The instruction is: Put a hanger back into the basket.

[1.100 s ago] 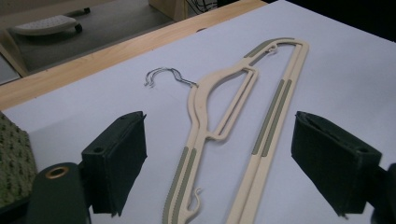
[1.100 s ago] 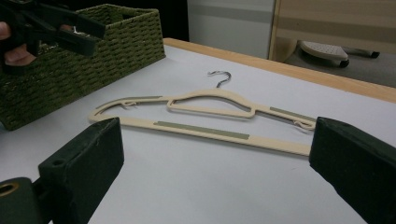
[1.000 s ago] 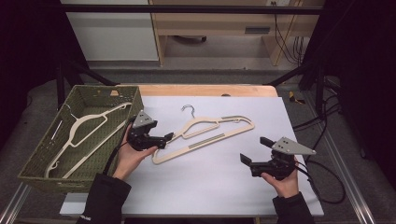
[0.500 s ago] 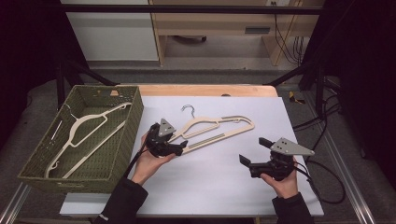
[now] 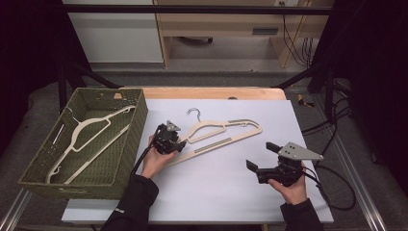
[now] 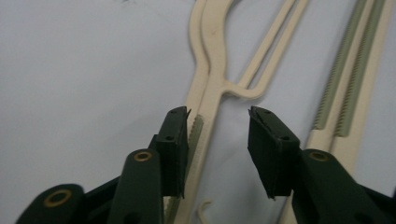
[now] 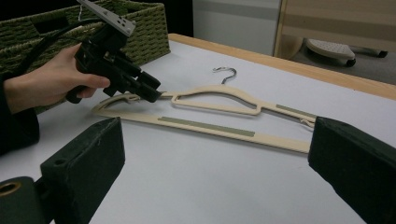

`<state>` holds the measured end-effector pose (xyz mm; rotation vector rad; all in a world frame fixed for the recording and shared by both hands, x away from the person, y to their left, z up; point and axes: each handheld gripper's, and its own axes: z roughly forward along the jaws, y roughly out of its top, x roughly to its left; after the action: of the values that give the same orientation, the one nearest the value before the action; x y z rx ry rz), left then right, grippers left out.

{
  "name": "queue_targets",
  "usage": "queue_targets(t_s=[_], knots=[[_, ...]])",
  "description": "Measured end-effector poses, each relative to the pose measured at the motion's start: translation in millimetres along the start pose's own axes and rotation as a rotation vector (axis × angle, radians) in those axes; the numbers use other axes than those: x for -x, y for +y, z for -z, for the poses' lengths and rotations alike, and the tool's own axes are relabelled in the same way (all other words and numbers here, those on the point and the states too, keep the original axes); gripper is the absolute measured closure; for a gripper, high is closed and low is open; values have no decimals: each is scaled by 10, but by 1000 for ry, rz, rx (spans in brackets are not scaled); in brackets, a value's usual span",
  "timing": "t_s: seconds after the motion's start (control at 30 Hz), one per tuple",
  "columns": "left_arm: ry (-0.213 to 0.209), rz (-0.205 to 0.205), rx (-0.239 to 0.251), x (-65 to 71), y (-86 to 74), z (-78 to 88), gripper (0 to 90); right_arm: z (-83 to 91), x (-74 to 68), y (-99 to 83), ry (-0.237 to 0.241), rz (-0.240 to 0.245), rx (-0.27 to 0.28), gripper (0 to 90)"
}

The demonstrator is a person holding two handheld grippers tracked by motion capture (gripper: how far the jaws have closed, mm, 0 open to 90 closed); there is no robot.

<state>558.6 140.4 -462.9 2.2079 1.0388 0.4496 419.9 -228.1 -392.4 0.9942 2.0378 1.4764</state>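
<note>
Judging from how things are lying, the job looks like putting hangers into the basket [image 5: 108, 180], and it is sitting about halfway. One hanger is already lying inside the basket, which is standing along the left edge of the tabletop [image 5: 207, 197]. A second hanger [image 5: 226, 135] is lying flat near the middle of the tabletop, its metal hook pointing toward the far edge and its bar running out toward the right edge.

The left gripper [image 5: 169, 139] is sitting at this hanger's left end, the end nearest the basket. In the left gripper view its jaws are standing spread, one on each side of the hanger's thin arm [image 6: 210, 88], with the left jaw just beside or touching the ribbed strip and the right jaw apart from it. So the arm is lying between the jaws but is not yet pinched. In the right gripper view the left gripper [image 7: 140, 88] is reaching down onto that same end, and the hanger [image 7: 215, 109] is resting flat with nothing lifted.

The right gripper [image 5: 263, 159] is hovering near the right front corner of the tabletop, well apart from the hanger, its jaws spread wide and holding nothing.

What is left, as I am reading it: closing the left jaws on the arm, lifting the hanger and laying it in the basket beside the first one.
</note>
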Motion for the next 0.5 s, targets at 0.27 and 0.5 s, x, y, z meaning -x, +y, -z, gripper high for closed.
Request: queue_targets(t_s=[0.27, 0.5], knots=[[35, -40, -15, -21, -22, -42, 654, -8, -9, -3, 0, -4, -3, 43], [26, -52, -31, -31, -16, -19, 770, -22, -17, -9, 3, -4, -8, 43]])
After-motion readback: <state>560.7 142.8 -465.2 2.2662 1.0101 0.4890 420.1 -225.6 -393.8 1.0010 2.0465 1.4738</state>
